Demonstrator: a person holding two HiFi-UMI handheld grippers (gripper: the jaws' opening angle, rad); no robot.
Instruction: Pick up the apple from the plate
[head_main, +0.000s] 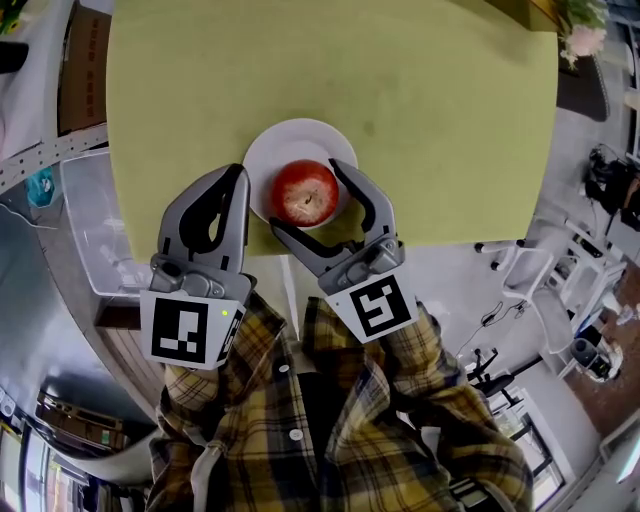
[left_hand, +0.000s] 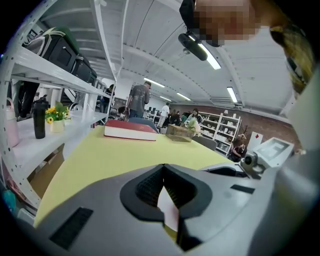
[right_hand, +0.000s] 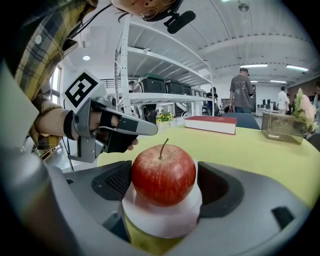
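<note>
A red apple (head_main: 304, 192) with a stem stands upright on a small white plate (head_main: 275, 150) near the front edge of the yellow-green table (head_main: 400, 100). My right gripper (head_main: 304, 196) is open, one jaw on each side of the apple. In the right gripper view the apple (right_hand: 163, 173) sits between the dark pads (right_hand: 119, 181), close to the left one and with a gap at the right one; it rests on the plate (right_hand: 165, 220). My left gripper (head_main: 236, 180) is shut and empty, just left of the plate, and its tips (left_hand: 164, 192) meet.
A red-covered book (right_hand: 210, 124) and a clear box (right_hand: 282, 127) lie at the table's far end. A clear bin (head_main: 95, 220) stands off the table's left side, and white shelving lines that side. People stand in the room beyond.
</note>
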